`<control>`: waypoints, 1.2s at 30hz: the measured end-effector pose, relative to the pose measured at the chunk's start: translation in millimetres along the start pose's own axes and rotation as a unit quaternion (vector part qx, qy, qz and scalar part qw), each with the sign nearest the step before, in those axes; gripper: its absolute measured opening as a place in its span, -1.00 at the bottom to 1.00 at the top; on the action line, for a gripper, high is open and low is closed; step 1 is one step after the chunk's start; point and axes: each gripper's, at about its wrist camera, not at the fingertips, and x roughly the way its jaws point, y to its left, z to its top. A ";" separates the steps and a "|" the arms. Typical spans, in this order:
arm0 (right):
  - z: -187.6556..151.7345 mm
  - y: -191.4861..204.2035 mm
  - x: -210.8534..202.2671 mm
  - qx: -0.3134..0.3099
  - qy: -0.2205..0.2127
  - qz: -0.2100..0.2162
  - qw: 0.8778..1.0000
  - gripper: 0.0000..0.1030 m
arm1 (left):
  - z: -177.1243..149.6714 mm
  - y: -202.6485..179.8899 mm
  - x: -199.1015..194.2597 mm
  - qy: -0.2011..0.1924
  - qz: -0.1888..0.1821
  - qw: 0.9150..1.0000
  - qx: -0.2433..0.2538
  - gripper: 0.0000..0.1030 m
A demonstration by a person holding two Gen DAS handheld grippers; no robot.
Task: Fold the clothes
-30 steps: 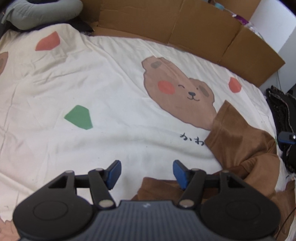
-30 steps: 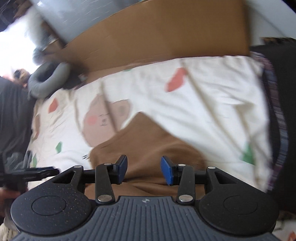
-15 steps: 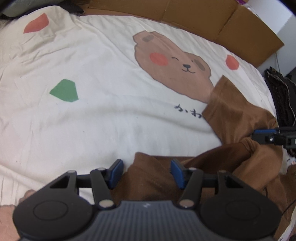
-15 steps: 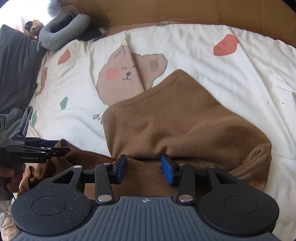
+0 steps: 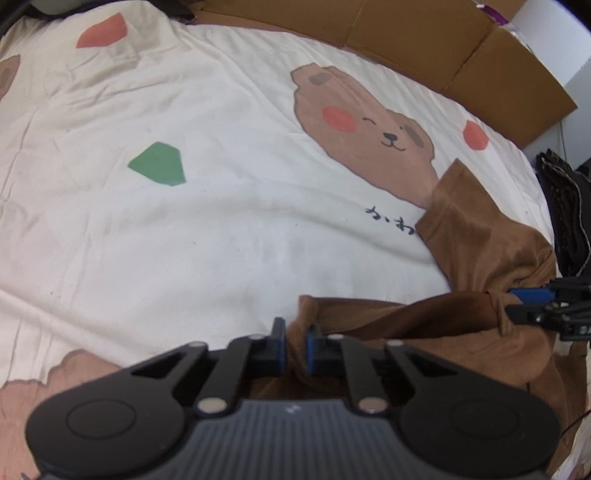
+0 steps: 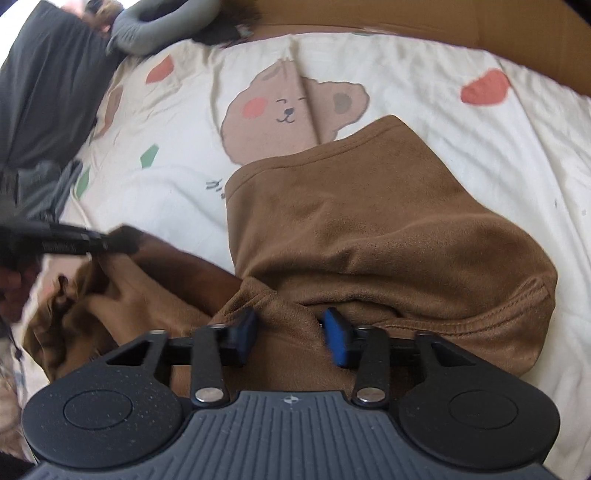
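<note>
A brown fleece garment [image 5: 480, 229] lies crumpled on the bear-print bedsheet [image 5: 221, 229], low and to the right in the left wrist view. My left gripper [image 5: 295, 343] is shut on a fold at the garment's near edge. In the right wrist view the garment [image 6: 369, 221] fills the middle, with one hemmed part folded over. My right gripper [image 6: 291, 330] stands open, and a ridge of the brown fabric sits between its blue pads [image 6: 334, 332]. The left gripper [image 6: 118, 240] shows blurred at the left, on the fabric. The right gripper [image 5: 532, 304] appears at the right edge of the left wrist view.
Flattened cardboard [image 5: 424, 48] lines the far side of the bed. A grey neck pillow [image 6: 162, 22] and a dark pillow [image 6: 48, 92] lie at the bed's head. A dark patterned cloth [image 5: 565, 206] sits off the bed's right edge.
My left gripper has closed on the brown fabric's near edge. The right gripper's fingers have narrowed around a fabric ridge. Both views shifted slightly over the bed.
</note>
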 end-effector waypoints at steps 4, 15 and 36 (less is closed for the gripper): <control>5.0 -4.8 -3.8 0.001 0.003 0.005 1.000 -0.93 | 2.0 -1.5 -15.7 -0.026 0.002 1.000 -0.005 -0.84; 42.9 13.3 -37.7 -0.024 -0.073 0.010 0.997 -1.00 | 35.3 8.0 -69.8 -0.133 0.020 0.991 -0.019 -0.86; 8.5 41.2 -29.3 -0.056 -0.071 0.016 0.996 -1.00 | -19.5 26.0 -59.8 -0.080 0.027 0.996 -0.039 -0.85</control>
